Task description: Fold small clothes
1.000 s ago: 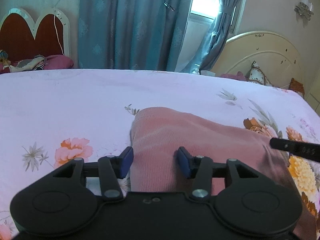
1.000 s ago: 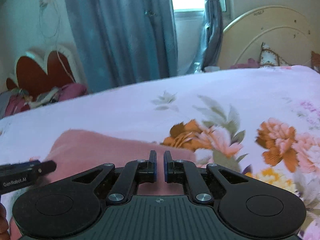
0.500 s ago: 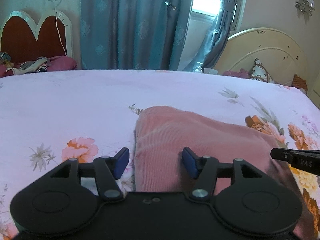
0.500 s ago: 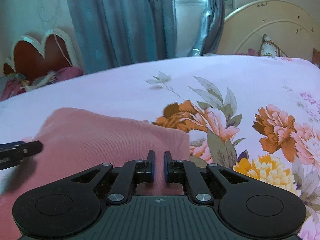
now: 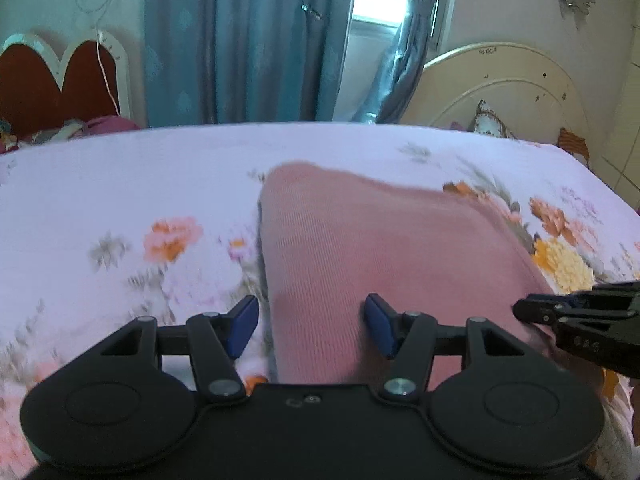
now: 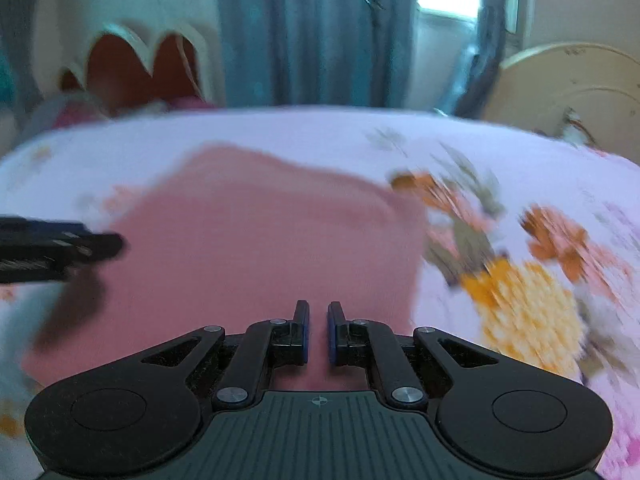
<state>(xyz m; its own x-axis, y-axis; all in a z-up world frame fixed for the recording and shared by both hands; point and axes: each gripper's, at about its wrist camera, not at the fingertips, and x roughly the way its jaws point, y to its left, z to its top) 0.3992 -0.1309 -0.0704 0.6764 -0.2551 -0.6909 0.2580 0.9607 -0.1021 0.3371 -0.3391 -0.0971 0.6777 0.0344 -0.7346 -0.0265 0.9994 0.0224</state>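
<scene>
Nearest to us in the left wrist view, the left gripper (image 5: 312, 330) stands with its jaws well apart and nothing pinched between them. Its blue fingertips (image 5: 242, 322) straddle the near left edge of the pink garment (image 5: 380, 248): one pad is over the sheet, the other over the cloth. We cannot tell whether either pad touches the fabric.

In the right wrist view, the right gripper (image 6: 318, 332) has its jaws drawn nearly together, a thin slit between the pads, with no fabric visibly caught; it sits over the near part of the pink garment (image 6: 260, 248).

Each gripper shows at the edge of the other's view.

The garment lies flat on the floral bedsheet (image 5: 120, 184), folded into a rough rectangle, near the middle of the bed.

Beyond the bed: a heart-shaped red headboard (image 5: 52, 80), blue curtains (image 5: 248, 40), a cream headboard (image 5: 512, 92).
</scene>
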